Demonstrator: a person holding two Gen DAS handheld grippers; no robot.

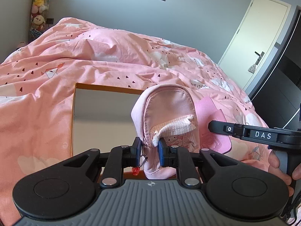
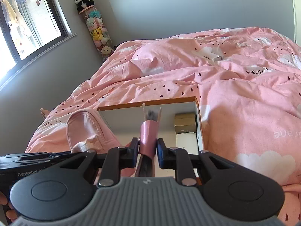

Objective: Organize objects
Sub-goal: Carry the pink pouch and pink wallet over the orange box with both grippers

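Your left gripper (image 1: 150, 151) pinches the pink pouch (image 1: 165, 116); your right gripper (image 2: 148, 151) clamps what looks like a pink notebook (image 2: 148, 131) above the box (image 2: 195, 103).

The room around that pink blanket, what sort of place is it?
Most likely a child's bedroom: a bed under a pink duvet, a tall tube of plush toys in the corner, and a door.
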